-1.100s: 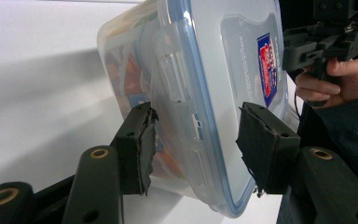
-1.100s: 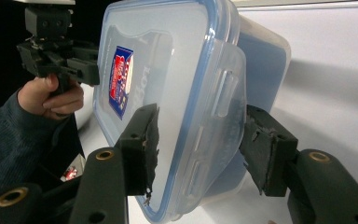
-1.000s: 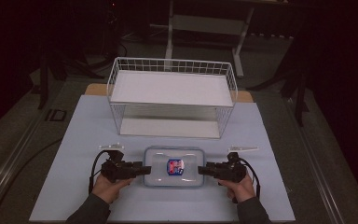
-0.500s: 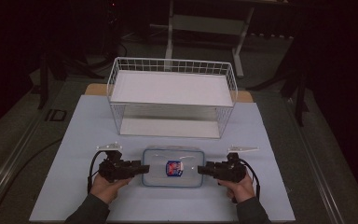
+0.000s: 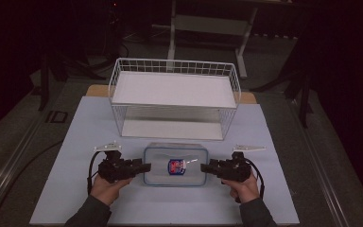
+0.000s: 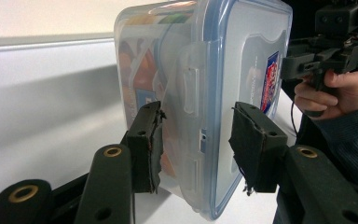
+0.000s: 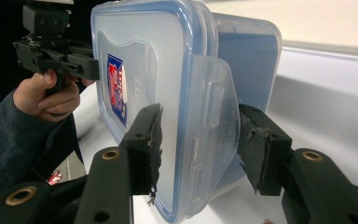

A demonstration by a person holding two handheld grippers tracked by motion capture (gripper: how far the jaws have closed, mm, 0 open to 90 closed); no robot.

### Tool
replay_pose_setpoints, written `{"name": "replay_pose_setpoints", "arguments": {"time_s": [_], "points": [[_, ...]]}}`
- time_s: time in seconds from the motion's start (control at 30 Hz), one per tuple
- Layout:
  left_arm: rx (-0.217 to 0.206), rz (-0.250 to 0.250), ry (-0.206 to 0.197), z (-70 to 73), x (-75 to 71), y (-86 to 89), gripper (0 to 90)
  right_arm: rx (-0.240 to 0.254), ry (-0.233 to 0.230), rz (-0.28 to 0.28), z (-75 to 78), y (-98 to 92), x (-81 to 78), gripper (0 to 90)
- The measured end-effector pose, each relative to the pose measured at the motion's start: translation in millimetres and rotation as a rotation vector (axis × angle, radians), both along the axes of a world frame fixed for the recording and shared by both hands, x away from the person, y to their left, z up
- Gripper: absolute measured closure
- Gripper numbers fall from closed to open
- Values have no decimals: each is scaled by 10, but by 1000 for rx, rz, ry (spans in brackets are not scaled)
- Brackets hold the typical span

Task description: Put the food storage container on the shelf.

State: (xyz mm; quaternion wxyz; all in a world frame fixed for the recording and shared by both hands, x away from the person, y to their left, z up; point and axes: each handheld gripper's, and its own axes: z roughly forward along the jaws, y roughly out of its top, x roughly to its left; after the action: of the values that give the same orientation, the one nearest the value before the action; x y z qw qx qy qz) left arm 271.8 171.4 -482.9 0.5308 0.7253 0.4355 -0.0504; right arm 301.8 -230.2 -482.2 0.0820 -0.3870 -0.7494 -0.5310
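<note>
A clear plastic container (image 5: 175, 165) with a blue-rimmed lid and a red and blue sticker (image 5: 175, 166) lies across the near middle of the table. My left gripper (image 5: 146, 166) is shut on its left end. In the left gripper view the container (image 6: 191, 70) runs between the pads, one under its base and one on the lid, and the gripper (image 6: 196, 144) straddles a side latch. My right gripper (image 5: 204, 166) is shut on the opposite end in the same way (image 7: 198, 140). The container (image 7: 168, 70) seems raised a little off the table.
A white wire basket (image 5: 175, 61) with two white shelves stands just behind the container. A pale blue sheet (image 5: 75, 189) covers the table. Dark floor and stand legs lie beyond the far edge.
Both hands and the container stay nearly in place. The container has shifted only a touch to the left.
</note>
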Motion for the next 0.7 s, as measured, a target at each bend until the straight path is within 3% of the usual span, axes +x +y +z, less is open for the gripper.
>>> {"name": "replay_pose_setpoints", "arguments": {"time_s": [0.37, 0.7], "points": [[-24, 0, -36, 198, 41, -16, 541, 13, -51, -12, 260, -33, 23, 518], [-37, 8, -101, 525, 126, 17, 541, 19, -122, -18, 632, 0, 114, 518]]}}
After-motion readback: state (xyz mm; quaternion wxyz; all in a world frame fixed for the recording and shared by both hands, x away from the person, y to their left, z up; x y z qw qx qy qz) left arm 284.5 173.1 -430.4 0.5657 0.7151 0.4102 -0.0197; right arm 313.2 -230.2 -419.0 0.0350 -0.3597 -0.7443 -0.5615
